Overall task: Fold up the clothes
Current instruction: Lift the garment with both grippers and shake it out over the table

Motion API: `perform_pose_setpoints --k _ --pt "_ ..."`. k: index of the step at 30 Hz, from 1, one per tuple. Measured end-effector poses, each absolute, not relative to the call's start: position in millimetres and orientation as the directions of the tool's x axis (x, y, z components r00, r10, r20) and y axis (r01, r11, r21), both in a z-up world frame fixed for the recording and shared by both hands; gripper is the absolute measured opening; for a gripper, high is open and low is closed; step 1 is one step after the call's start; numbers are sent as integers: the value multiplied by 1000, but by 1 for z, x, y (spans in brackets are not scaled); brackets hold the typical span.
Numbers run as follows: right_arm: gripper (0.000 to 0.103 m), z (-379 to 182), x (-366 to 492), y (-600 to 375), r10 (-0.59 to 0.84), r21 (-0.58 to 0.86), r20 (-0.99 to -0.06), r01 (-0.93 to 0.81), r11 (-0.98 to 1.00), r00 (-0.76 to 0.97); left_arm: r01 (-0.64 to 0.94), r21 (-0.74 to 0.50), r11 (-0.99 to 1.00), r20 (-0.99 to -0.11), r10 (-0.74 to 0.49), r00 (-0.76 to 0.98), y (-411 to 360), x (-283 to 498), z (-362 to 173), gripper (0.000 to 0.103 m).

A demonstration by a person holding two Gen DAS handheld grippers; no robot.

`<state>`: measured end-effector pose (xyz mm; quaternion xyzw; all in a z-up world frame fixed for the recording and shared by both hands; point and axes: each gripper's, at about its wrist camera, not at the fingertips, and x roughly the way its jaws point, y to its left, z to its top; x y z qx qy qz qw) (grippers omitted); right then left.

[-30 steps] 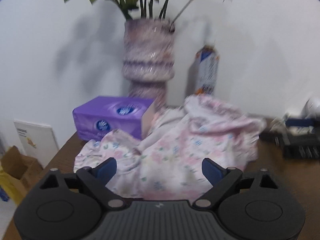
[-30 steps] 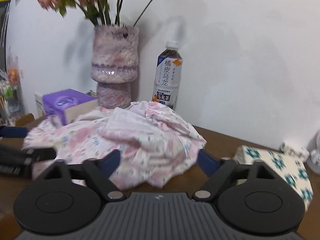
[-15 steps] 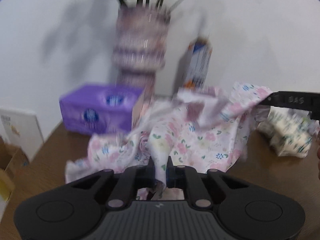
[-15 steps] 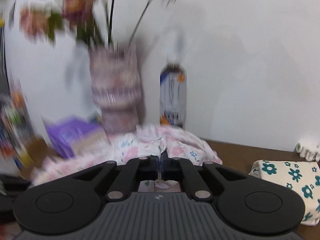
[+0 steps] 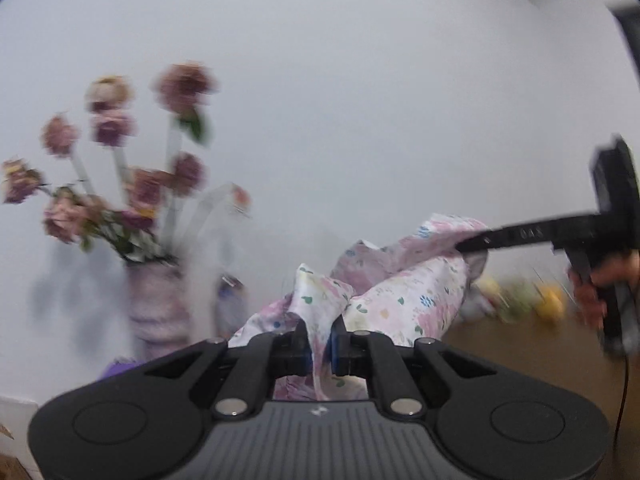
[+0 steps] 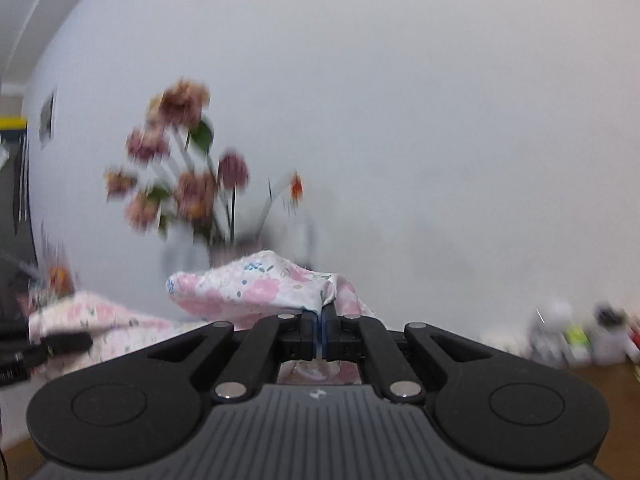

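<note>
Left wrist view: left gripper (image 5: 319,338) clamped on floral garment (image 5: 404,296), right gripper (image 6: 319,334) also pinching it. Garment hangs lifted between both, above the surface (image 5: 520,344). Step: lift and spread. Next likely: pull apart, lay flat.

My left tongs (image 5: 319,346) are black with blue pads, and so are my right tongs (image 6: 319,336). The cloth (image 5: 404,300) between them is white and pink, printed with pink blossoms, little blue flowers and green leaves. Behind it, dusty pink flowers (image 5: 120,168) on green stems rise from a mauve-and-white mottled vase (image 5: 158,304). The wall (image 5: 360,100) is plain pale grey; the table (image 5: 520,344) is brown.
</note>
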<state>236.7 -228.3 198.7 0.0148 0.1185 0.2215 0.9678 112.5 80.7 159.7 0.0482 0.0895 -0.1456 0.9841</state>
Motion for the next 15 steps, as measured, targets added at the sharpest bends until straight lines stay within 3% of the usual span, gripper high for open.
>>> perform_pose_setpoints --k 4,7,11,15 --pt "1 128 178 -267 409 143 -462 -389 910 787 424 76 902 -418 -357 835 51 71 110 7" --pt "1 76 148 -286 403 196 -572 -358 913 715 463 29 886 -548 -374 748 36 51 69 7" --pt "1 38 123 -301 419 276 -607 -315 908 675 440 -28 897 -628 -358 691 29 31 31 7" --pt "1 26 108 -300 424 286 -611 -313 906 668 396 -41 917 -645 -327 691 23 19 19 7"
